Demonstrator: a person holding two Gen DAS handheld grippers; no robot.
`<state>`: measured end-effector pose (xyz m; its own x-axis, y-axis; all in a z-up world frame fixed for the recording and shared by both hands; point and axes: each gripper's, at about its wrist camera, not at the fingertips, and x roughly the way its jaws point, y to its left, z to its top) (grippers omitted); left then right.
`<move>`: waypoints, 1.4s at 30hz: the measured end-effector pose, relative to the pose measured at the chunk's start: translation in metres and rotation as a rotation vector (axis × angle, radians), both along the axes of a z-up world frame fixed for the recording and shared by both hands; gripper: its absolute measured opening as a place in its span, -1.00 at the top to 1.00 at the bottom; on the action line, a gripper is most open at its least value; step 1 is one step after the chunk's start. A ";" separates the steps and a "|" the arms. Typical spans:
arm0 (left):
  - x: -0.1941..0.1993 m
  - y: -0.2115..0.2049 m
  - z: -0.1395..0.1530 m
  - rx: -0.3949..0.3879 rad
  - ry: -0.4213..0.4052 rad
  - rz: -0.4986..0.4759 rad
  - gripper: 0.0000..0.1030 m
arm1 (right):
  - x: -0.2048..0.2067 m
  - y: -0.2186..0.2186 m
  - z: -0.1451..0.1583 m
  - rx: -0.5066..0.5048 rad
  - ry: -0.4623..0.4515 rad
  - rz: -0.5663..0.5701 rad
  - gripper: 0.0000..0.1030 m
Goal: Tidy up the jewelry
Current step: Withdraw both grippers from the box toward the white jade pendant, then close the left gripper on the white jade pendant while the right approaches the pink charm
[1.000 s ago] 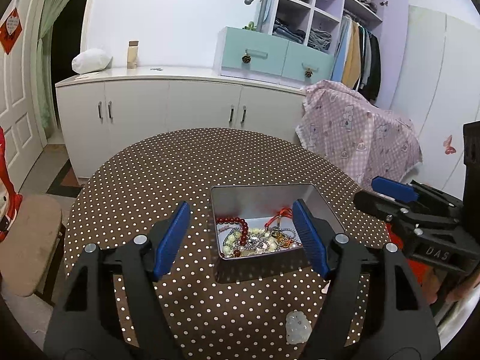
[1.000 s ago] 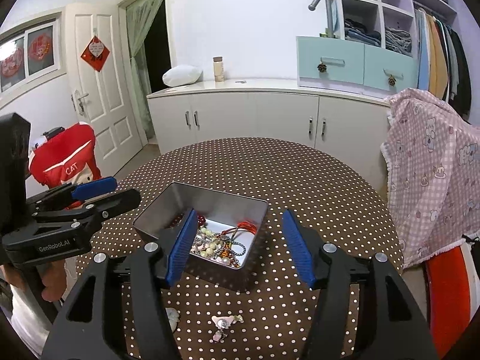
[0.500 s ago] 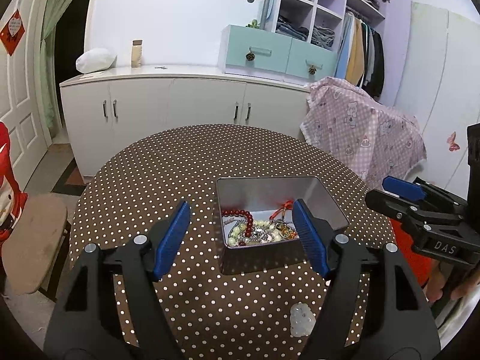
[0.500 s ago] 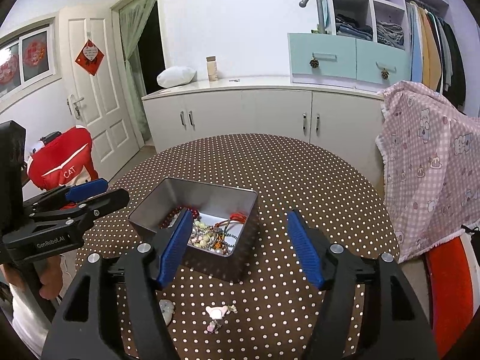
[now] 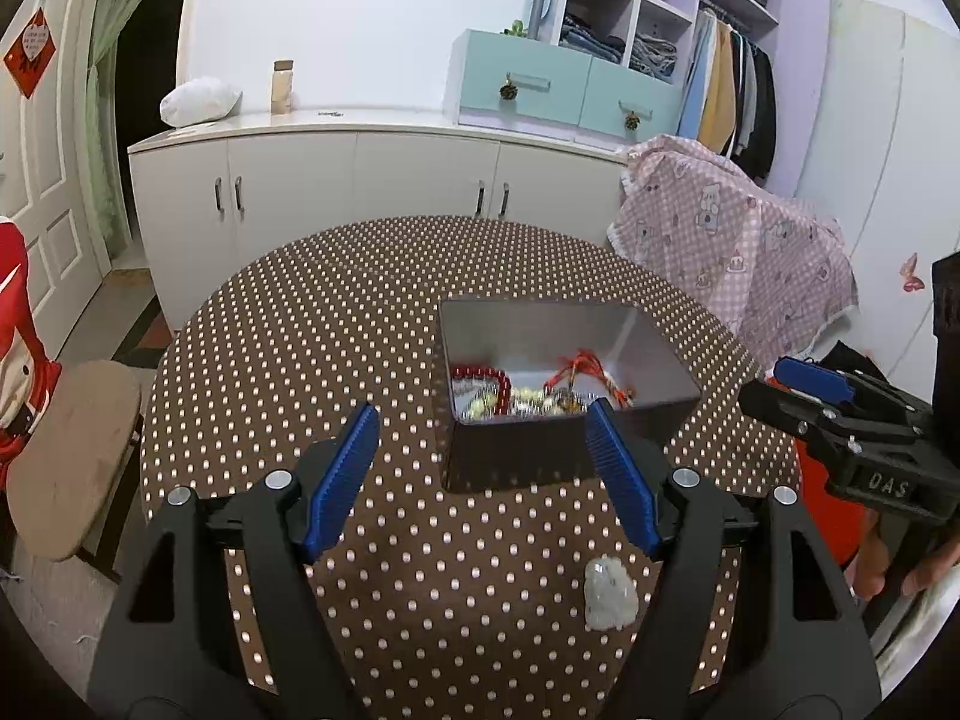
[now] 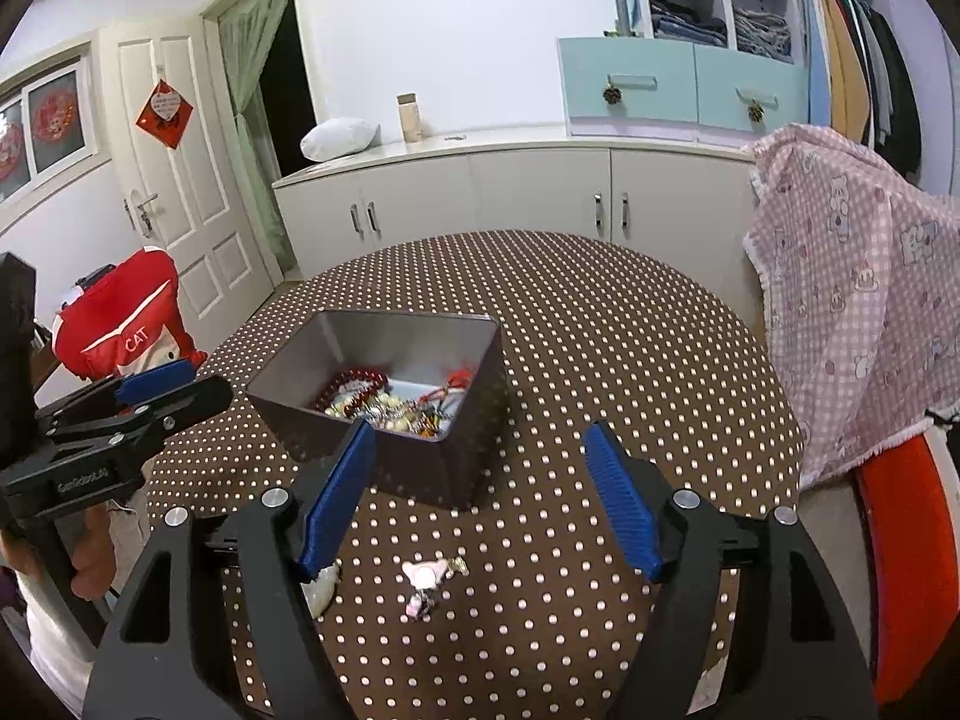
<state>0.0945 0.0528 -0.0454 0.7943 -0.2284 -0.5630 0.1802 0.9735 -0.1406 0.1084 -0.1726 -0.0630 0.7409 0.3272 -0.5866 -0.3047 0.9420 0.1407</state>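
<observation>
A grey metal tin (image 5: 516,456) stands on the round brown polka-dot table (image 5: 336,336); it also shows in the right wrist view (image 6: 456,456). It holds red beads (image 5: 480,373), pale beads and chains. A whitish stone piece (image 5: 609,594) lies on the cloth near the front edge, partly behind my right gripper's left finger (image 6: 321,591). A pink charm (image 6: 427,579) lies beside it. My left gripper (image 5: 483,474) is open and empty, in front of the tin. My right gripper (image 6: 480,498) is open and empty, above the charm.
White cabinets (image 5: 360,192) run behind the table. A chair draped in pink checked cloth (image 6: 858,312) stands at the right. A stool (image 5: 66,456) and a red bag (image 6: 120,330) are at the left.
Both grippers have drawn back and lowered a little; the tin now sits farther ahead of the fingers. Both stay open and empty. The loose pieces have not moved.
</observation>
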 end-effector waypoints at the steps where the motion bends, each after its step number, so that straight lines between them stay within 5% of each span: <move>1: -0.003 0.000 -0.002 0.006 0.002 0.001 -0.39 | -0.001 -0.001 -0.001 0.002 0.005 -0.002 -0.35; 18: -0.033 -0.005 -0.033 -0.005 0.091 -0.038 -0.40 | -0.021 0.002 -0.041 -0.017 0.100 -0.010 -0.43; 31: -0.044 -0.041 -0.049 0.035 0.119 -0.211 -0.39 | -0.035 0.005 -0.054 -0.031 0.122 -0.004 -0.43; 42: -0.032 -0.065 -0.064 0.129 0.134 -0.241 0.36 | -0.040 0.003 -0.060 -0.038 0.131 -0.007 -0.43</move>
<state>0.0625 -0.0123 -0.1094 0.6427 -0.3205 -0.6959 0.3960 0.9165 -0.0564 0.0683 -0.1694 -0.1226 0.6595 0.2984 -0.6899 -0.2797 0.9494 0.1432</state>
